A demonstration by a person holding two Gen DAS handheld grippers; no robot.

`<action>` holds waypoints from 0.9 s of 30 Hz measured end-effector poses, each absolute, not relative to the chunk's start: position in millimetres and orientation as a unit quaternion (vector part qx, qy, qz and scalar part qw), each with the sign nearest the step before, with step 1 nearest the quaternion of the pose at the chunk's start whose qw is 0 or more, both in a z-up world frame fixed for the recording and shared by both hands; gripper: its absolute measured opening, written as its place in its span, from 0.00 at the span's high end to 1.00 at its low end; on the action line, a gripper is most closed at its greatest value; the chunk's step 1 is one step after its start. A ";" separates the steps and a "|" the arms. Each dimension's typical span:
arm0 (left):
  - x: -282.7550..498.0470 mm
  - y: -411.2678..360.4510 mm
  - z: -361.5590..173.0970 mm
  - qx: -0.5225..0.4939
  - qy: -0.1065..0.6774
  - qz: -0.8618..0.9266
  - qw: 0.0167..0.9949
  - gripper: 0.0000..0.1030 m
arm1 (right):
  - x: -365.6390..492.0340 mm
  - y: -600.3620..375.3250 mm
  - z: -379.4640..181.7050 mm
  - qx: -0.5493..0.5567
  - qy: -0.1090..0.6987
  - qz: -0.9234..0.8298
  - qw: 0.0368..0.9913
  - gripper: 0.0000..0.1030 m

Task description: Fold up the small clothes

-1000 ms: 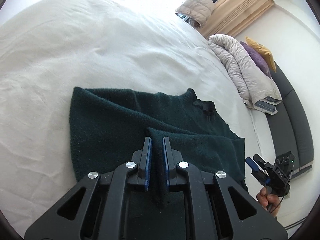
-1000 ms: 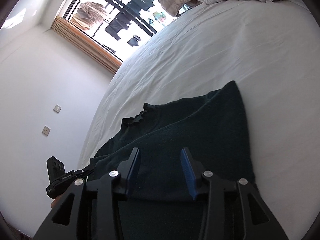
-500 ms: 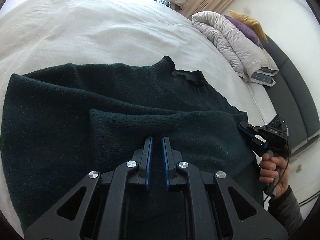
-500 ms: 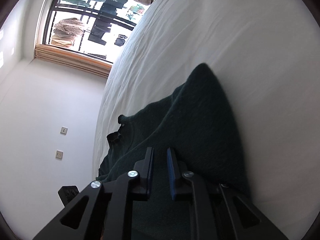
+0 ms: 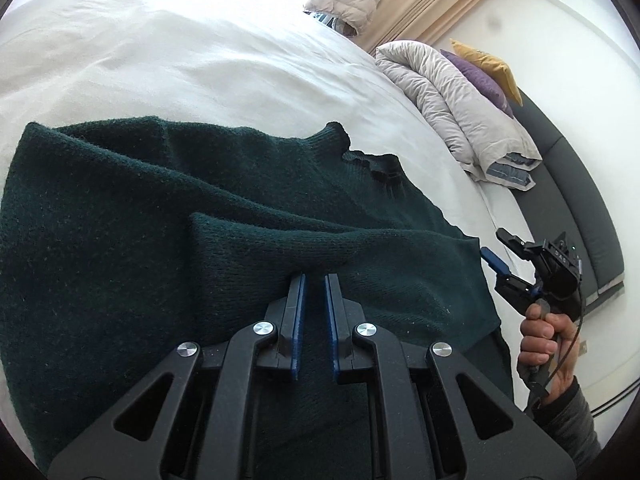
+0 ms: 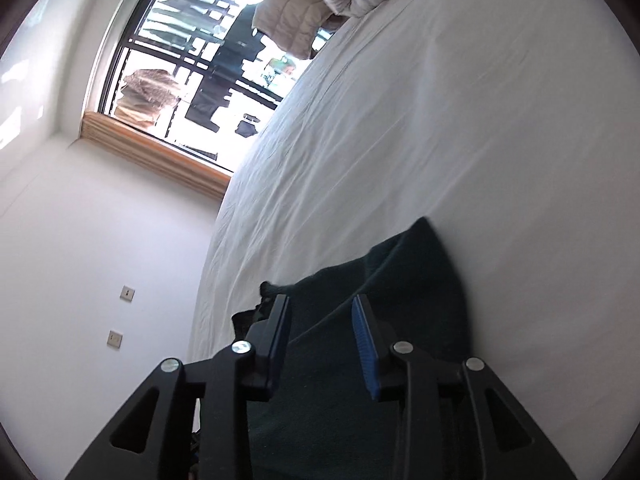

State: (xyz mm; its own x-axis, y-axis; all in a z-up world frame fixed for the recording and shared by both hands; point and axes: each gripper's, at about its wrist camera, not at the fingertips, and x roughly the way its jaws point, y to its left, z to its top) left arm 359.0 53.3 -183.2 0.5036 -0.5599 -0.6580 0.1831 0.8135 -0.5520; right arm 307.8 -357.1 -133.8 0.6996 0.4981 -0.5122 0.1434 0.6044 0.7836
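The dark green knit sweater (image 5: 168,240), soft, limp and fairly thick, lies across the lower frame on the white bed (image 5: 168,64), best pinched at folded edges: the left hand-held gripper (image 5: 313,280) clenches a fold, while the right hand-held gripper (image 6: 320,316) is opening, empty.

- The sweater (image 5: 168,248) lies on the bed (image 5: 192,64), under and ahead of your left gripper (image 5: 314,280).
- Your right gripper (image 5: 502,254) sits right of it, beside the sweater's edge.
- The duvet (image 5: 452,100) lies far ahead-right.
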 end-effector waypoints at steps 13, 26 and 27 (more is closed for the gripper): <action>354.0 43.9 -181.8 -0.181 0.432 -0.213 0.858 0.91 | 276.0 -421.0 -159.3 0.478 0.324 -0.018 0.816 0.79; 348.5 39.9 -178.5 -0.172 0.424 -0.214 0.863 0.90 | 256.0 -356.0 -172.8 0.455 0.361 0.052 0.812 1.00; 349.0 43.3 -179.2 -0.184 0.423 -0.218 0.860 0.90 | 252.0 -363.2 -171.6 0.453 0.356 0.041 0.816 1.00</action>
